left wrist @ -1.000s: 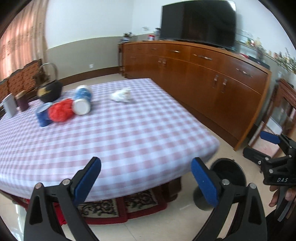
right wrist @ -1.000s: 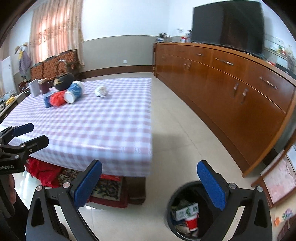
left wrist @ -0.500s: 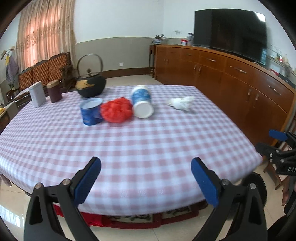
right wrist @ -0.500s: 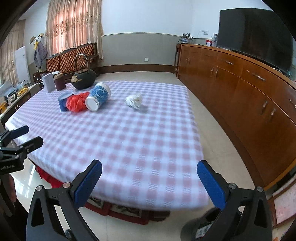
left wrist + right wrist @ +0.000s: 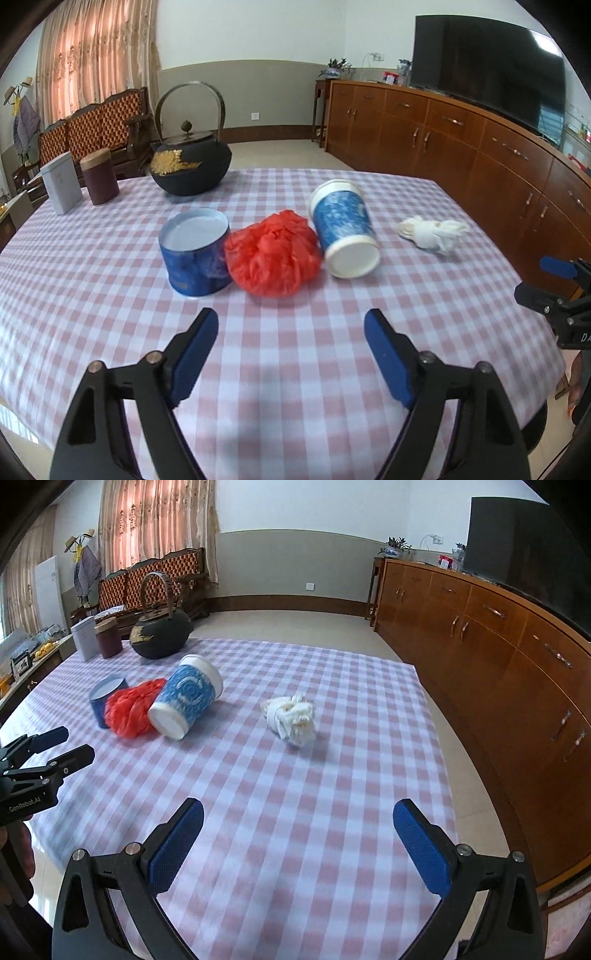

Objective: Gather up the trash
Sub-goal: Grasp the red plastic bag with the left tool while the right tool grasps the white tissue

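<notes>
On the checked tablecloth [image 5: 110, 295] lie a crumpled red plastic bag [image 5: 271, 253], a blue paper cup on its side [image 5: 343, 232], a short blue cup upright [image 5: 195, 251] and a wad of white tissue [image 5: 432, 230]. My left gripper [image 5: 291, 350] is open and empty, just short of the red bag. My right gripper [image 5: 299, 842] is open and empty over the table, short of the tissue [image 5: 291, 716]. The red bag [image 5: 129, 710] and the lying cup [image 5: 186, 701] show to its left.
A black iron teapot [image 5: 190, 162], a brown canister [image 5: 99, 181] and a grey tin [image 5: 61, 188] stand at the table's far side. A long wooden sideboard [image 5: 517, 664] with a TV [image 5: 487, 70] runs along the right.
Both grippers have moved from beside the floor bin up and forward over the table, closer to the trash. The bin has left both views.
</notes>
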The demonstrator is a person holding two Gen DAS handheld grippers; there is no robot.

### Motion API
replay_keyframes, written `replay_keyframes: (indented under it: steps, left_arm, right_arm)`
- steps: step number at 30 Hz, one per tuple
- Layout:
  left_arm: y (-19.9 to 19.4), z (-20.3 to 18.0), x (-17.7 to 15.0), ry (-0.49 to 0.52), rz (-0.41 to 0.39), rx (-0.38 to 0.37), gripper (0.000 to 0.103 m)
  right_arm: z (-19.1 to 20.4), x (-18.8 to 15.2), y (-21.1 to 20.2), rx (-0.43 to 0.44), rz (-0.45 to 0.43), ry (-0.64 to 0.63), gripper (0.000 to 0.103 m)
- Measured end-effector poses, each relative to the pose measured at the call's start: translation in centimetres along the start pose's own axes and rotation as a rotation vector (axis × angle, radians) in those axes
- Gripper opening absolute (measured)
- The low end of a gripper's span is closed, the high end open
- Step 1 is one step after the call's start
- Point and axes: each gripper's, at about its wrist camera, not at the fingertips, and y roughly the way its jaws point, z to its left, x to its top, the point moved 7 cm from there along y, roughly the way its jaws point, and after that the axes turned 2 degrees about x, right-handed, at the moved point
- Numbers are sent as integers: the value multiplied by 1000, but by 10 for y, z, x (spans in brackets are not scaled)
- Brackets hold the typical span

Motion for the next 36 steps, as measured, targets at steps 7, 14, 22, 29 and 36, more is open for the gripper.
replay_keyframes:
  steps: [7, 14, 22, 29, 36]
  left_arm:
    - [29, 4, 12, -17, 31, -10, 79]
    - [50, 4, 20, -12, 56, -4, 76]
    - [60, 3, 22, -27, 82, -12, 64]
    - [70, -2, 22, -45, 118, -30, 23]
    - [61, -5, 19, -45, 102, -67, 8]
  right_arm:
    - [2, 23, 44, 1, 29, -13, 103]
    - [-3, 39, 82, 3, 56, -8, 99]
    - [-1, 52, 105, 22, 78, -18, 84]
    - [0, 50, 113, 60, 109, -22, 43]
    - [1, 48, 105, 68, 91, -24, 26]
